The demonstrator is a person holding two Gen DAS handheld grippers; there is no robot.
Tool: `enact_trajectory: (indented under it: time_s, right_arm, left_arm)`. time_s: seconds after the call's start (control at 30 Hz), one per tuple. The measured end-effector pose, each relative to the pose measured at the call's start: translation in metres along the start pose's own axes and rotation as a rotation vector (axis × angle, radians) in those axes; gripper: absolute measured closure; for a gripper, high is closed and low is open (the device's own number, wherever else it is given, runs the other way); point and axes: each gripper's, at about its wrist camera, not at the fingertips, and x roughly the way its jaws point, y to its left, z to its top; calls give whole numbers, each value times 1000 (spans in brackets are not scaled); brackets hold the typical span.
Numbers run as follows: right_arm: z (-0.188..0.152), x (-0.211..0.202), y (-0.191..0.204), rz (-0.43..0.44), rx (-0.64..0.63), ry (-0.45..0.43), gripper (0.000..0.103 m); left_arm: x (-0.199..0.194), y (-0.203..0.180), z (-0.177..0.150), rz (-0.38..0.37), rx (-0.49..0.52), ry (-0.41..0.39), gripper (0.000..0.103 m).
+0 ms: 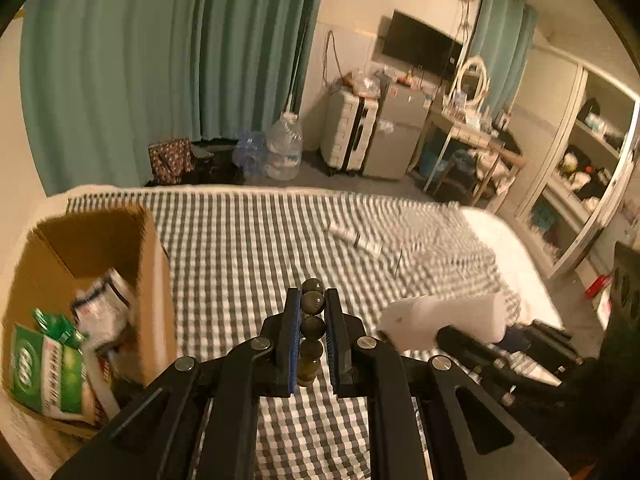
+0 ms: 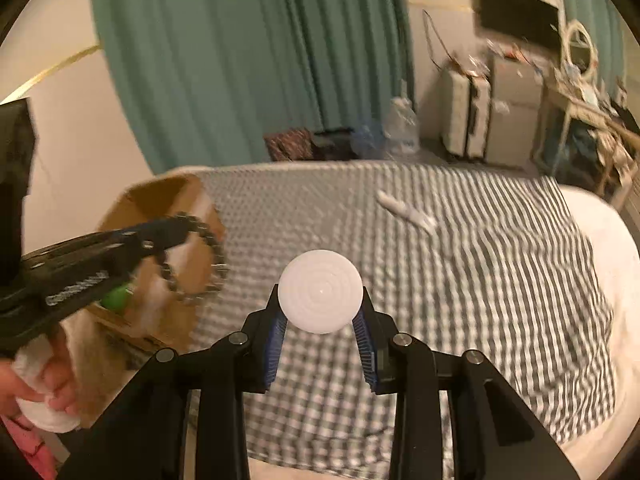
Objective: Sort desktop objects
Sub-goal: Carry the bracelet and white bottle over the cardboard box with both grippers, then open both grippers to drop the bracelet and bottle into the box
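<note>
Nearest, the left gripper (image 1: 313,312) has its jaws clenched on a dark bead bracelet (image 1: 312,322); its own view shows only a straight column of beads pinched between the blue pads. The right wrist view shows what that view hides: the bracelet (image 2: 204,256) hangs as a full loop from the left gripper (image 2: 176,228), held in front of the cardboard box (image 2: 188,196), with a hand (image 2: 44,384) at its handle.

The right gripper (image 2: 321,312) grasps a white round cylinder (image 2: 321,291), its ribbed disc end facing the camera. The left wrist view shows the same cylinder (image 1: 440,316) sidelong, at the near right.

Both are above the bed with the checked sheet (image 1: 248,240). At the left stands the cardboard box (image 1: 120,264), open, holding a green packet (image 1: 44,376) and white wrappers. Farther right on the sheet lies a white tube (image 1: 354,237), blurred.
</note>
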Motion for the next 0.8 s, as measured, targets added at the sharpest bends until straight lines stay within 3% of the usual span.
enact_trajectory:
  time_s: [0.17, 0.3, 0.43, 0.5, 0.7, 0.73, 0.8]
  right_arm:
    - [39, -8, 57, 68, -81, -69, 71]
    - [58, -3, 107, 140, -132, -84, 71]
    - [65, 25, 157, 210, -174, -30, 71]
    - [62, 44, 182, 203, -212, -9, 71]
    - [53, 104, 219, 225, -242, 90, 71]
    - [52, 110, 222, 230, -247, 97, 71]
    - [55, 118, 227, 210, -262, 68, 67]
  left_arm:
    - [-50, 41, 31, 69, 29, -71, 92]
    - [-73, 90, 33, 146, -29, -91, 92]
    - [-75, 140, 19, 199, -108, -80, 92]
    - [-70, 161, 12, 225, -132, -62, 92]
    - [-48, 206, -12, 266, -178, -25, 92]
    - [-45, 209, -14, 268, -175, -26, 88]
    - [-39, 215, -16, 302, -171, -11, 65]
